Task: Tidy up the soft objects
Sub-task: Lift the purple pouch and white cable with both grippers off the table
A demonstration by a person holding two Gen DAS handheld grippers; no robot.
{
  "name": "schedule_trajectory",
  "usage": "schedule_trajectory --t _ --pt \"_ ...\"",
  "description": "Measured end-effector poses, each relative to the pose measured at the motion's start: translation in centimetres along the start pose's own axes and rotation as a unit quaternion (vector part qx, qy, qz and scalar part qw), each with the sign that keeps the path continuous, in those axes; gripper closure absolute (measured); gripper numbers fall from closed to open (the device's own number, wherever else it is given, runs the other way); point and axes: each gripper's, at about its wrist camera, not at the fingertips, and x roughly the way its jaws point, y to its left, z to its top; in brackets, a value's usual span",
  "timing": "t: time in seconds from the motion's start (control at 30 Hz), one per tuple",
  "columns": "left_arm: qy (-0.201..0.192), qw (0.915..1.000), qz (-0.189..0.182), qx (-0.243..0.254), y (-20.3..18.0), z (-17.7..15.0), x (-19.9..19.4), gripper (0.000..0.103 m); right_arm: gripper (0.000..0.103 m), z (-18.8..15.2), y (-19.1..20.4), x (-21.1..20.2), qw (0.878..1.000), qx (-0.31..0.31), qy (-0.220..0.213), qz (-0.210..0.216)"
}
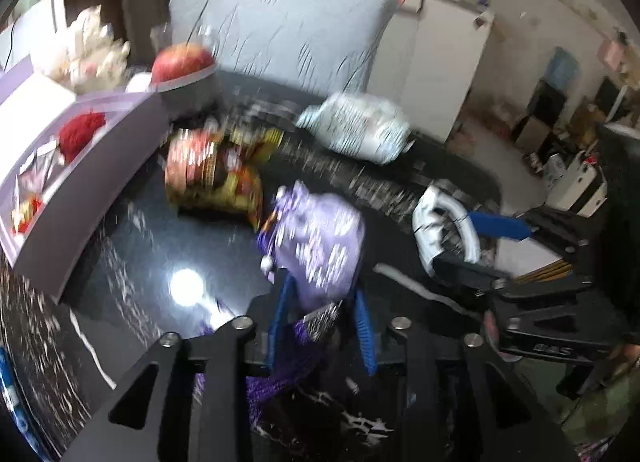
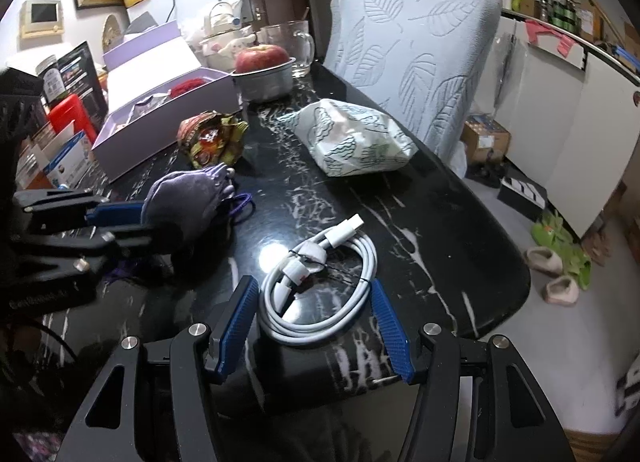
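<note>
My left gripper [image 1: 322, 294] is shut on a purple drawstring pouch [image 1: 320, 242] and holds it over the black marble table [image 1: 152, 246]; the view is blurred by motion. The right wrist view shows the same pouch [image 2: 188, 197] in the left gripper [image 2: 132, 217] at the left. My right gripper [image 2: 314, 294] is open, its blue fingers on either side of a coiled white cable [image 2: 320, 282] lying on the table. The cable also shows in the left wrist view [image 1: 444, 229]. A white leaf-print pouch [image 2: 352, 141] lies further back.
An open lilac box [image 2: 160, 109] holding a red pom-pom [image 1: 82, 133] stands at the left. A crumpled snack bag [image 2: 212, 137], an apple in a grey bowl [image 2: 262, 75], a glass mug [image 2: 290, 45] and a pale blue chair back [image 2: 416, 49] are behind. The table's edge [image 2: 500, 314] is at the right.
</note>
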Motion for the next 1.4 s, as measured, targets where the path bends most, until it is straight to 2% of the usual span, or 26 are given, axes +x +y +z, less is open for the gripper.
schedule_trajectory --t 0.07,0.13,0.33,0.47,0.53,0.57,0.6,1.1,1.23,1.3,1.33,1.4 --pt "0.033 0.9992 0.01 -0.019 0.4 -0.1 1.3 0.067 0.044 0.0 0.2 0.0 1.0 -0.001 0.001 0.001" --pt "0.015 0.9994 0.01 -0.029 0.7 -0.1 1.3 0.066 0.044 0.0 0.1 0.0 1.0 0.001 0.002 0.003" --pt "0.012 0.9975 -0.02 -0.067 1.7 0.9 2.0 0.065 0.044 -0.1 -0.2 -0.1 1.0 0.009 -0.001 0.005" --pt "0.008 0.998 -0.022 -0.058 1.5 1.4 2.4 0.062 0.044 0.1 -0.3 0.0 1.0 0.009 -0.004 0.004" --pt "0.006 0.9989 -0.015 -0.045 1.2 1.5 2.6 0.041 0.043 0.2 -0.3 0.2 1.0 0.005 -0.005 0.001" --pt "0.005 0.9992 -0.009 -0.039 1.0 1.4 2.6 0.018 0.043 0.2 -0.3 0.2 1.0 0.004 -0.005 0.0" --pt "0.009 0.9992 -0.005 -0.039 1.0 1.4 2.7 0.011 0.043 0.3 -0.3 0.3 1.0 0.004 -0.005 0.001" --pt "-0.002 0.9973 -0.026 -0.069 1.9 3.1 4.1 0.011 0.042 0.5 -0.7 0.4 1.0 0.006 -0.007 0.002" --pt "-0.005 0.9984 -0.014 -0.055 1.4 3.4 4.6 0.012 0.031 0.6 -0.6 0.6 1.0 0.003 -0.007 -0.001" --pt "-0.012 0.9989 -0.004 -0.045 1.2 3.5 4.7 0.032 0.03 0.6 -0.4 0.7 1.0 0.0 -0.009 -0.005" --pt "-0.018 0.9993 0.007 -0.033 0.9 3.4 4.7 0.037 0.029 0.6 -0.3 0.8 1.0 -0.001 -0.011 -0.009" --pt "-0.017 0.9995 0.018 -0.018 0.5 3.4 4.6 0.055 0.03 0.6 -0.3 0.9 1.0 -0.004 -0.015 -0.016"
